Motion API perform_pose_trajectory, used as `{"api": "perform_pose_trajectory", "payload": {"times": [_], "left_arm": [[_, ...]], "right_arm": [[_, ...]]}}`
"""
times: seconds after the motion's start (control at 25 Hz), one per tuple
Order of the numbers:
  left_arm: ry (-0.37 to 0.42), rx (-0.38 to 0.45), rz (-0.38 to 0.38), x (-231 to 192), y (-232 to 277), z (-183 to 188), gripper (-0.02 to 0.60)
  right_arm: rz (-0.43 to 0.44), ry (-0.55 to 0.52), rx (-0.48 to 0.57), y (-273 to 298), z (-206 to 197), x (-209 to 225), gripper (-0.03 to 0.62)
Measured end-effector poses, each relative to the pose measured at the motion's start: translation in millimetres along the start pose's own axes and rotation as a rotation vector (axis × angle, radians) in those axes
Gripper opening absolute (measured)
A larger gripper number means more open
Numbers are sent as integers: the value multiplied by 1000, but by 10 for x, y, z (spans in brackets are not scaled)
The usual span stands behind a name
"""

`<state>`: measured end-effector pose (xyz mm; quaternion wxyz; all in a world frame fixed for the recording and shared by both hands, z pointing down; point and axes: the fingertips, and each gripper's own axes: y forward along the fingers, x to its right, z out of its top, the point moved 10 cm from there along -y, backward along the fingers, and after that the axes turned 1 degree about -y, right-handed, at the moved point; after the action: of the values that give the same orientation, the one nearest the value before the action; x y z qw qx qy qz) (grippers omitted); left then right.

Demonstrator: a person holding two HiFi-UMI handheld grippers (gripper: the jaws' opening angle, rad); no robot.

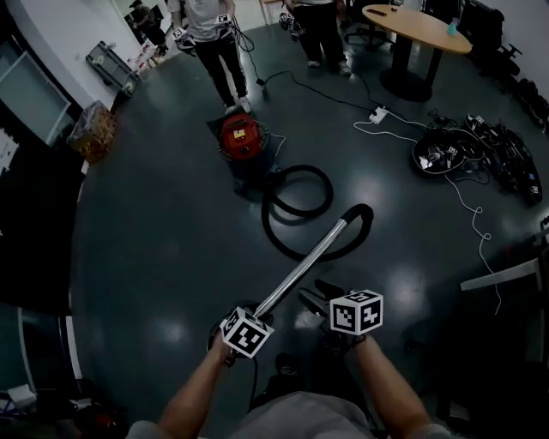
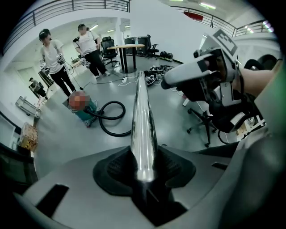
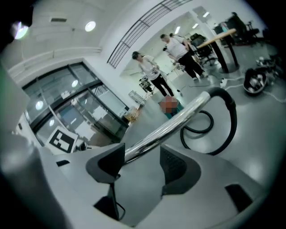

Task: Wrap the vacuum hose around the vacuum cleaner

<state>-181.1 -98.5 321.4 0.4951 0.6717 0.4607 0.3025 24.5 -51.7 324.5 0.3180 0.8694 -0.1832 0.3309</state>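
Left gripper (image 2: 144, 172) clamps the metal tube's (image 1: 304, 261) near end, right gripper (image 3: 140, 156) straddles it open-jawed just beyond, and the tube points away toward the hose (image 1: 329, 190) looped on the floor beside the vacuum cleaner (image 1: 241, 137).

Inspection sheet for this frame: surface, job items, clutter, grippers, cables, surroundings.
Surface: dark glossy floor, lights reflected.
Job's things: red vacuum cleaner standing on floor; black hose looped loose beside it, not wrapped; metal wand held off the floor.
Clutter: gear pile on floor at right.
Grippers: left gripper shut on wand; right gripper open, wand between its fingers.
Cables: power strip; thin white cable trailing past gear pile.
Surroundings: two people standing beyond vacuum cleaner; round table.
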Motion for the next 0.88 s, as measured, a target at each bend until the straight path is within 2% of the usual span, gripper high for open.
{"api": "perform_pose_trajectory", "payload": {"times": [0.08,0.2,0.36,0.6,0.88], "left_arm": [[-19,7,4,6,50,126,166],[-42,11,4,44,122,273,167],[-61,9,12,95,201,410,170],[-88,40,-10,-7,172,457,175],[-55,100,-81,-401,132,477,175]], "right_arm": [[19,166,53,105,20,246,253],[61,369,103,270,-2,498,260],[97,503,136,506,13,592,265],[40,579,164,847,166,580,265],[-76,551,166,1406,388,424,264]]}}
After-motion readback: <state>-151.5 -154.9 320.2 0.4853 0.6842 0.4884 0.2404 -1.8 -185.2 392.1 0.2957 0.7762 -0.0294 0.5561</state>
